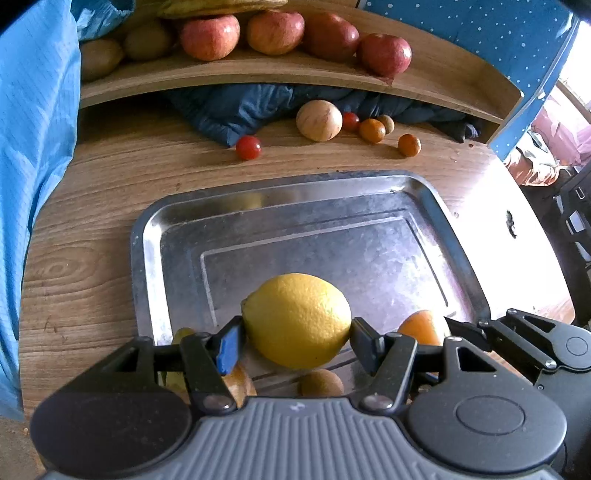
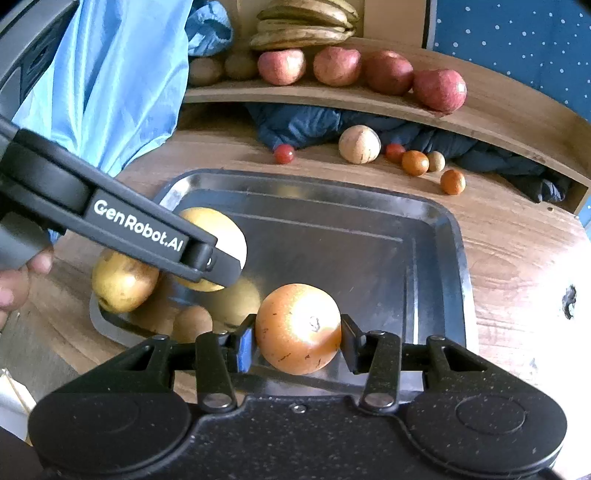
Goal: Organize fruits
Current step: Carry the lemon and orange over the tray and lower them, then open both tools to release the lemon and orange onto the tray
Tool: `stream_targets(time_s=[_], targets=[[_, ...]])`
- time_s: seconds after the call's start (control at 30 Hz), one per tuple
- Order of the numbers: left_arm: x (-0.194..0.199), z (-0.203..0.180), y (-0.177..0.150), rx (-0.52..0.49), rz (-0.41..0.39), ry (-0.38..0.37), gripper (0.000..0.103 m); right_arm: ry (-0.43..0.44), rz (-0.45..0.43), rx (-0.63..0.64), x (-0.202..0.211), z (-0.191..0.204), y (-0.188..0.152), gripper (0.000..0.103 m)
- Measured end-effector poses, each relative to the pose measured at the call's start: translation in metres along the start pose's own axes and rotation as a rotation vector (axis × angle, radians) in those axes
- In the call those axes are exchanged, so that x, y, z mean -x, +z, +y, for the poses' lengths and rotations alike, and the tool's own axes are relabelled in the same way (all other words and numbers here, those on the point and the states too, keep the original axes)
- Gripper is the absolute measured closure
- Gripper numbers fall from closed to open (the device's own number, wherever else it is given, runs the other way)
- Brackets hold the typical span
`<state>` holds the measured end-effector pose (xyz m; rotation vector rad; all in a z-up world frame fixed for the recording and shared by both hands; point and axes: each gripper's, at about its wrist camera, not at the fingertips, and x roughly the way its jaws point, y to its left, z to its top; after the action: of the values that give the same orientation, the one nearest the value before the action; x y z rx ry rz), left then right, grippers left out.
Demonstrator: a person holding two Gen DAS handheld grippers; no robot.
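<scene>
In the left wrist view my left gripper (image 1: 295,332) is shut on a yellow lemon (image 1: 297,319), held above a metal tray (image 1: 332,192). The right wrist view shows my right gripper (image 2: 298,334) shut on an orange fruit (image 2: 297,326) over the same tray (image 2: 436,236). The left gripper (image 2: 207,266) reaches in from the left there, its lemon (image 2: 221,229) half hidden behind it. A yellowish pear (image 2: 122,282) and a small brown fruit (image 2: 192,323) lie at the tray's near left corner. The orange (image 1: 423,326) also peeks in at the lower right of the left view.
Behind the tray lie a pale round fruit (image 1: 319,120), cherry tomatoes (image 1: 248,147) and small oranges (image 1: 409,144) on the wooden table. A shelf (image 1: 258,74) carries several apples (image 1: 386,53), kiwis and bananas (image 2: 306,26). Dark blue cloth (image 1: 236,110) lies under it. A blue sleeve (image 1: 33,147) is at left.
</scene>
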<state>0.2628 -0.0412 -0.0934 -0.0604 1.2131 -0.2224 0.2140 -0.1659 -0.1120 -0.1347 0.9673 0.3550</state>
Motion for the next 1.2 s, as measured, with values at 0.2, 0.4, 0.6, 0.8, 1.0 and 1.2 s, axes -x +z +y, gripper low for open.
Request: stream_targets(time_s=[0.2,0.4,0.6,0.8,1.0,1.2], targets=[[-0.005,0.0,0.0,-0.011,0.008,0.011,0.037,0.0,0.015,0.001,-0.003,0.0,-0.003,0.056],[-0.008,-0.002,0.001,-0.02,0.011,0.02,0.037,0.002,0.024,0.002,-0.005,0.001,-0.005,0.056],[-0.01,-0.003,0.001,-0.022,0.013,0.027,0.037,0.01,0.026,0.008,-0.005,0.001,-0.004,0.055],[-0.009,-0.005,0.0,-0.025,0.013,0.042,0.036,0.014,0.029,0.013,-0.005,0.001,-0.003,0.055],[-0.001,-0.007,0.0,-0.017,-0.005,0.052,0.035,0.015,0.018,0.021,0.001,0.002,-0.004,0.055],[0.016,-0.011,-0.002,-0.011,-0.042,0.059,0.024,0.014,-0.012,0.022,0.015,-0.001,-0.007,0.047]])
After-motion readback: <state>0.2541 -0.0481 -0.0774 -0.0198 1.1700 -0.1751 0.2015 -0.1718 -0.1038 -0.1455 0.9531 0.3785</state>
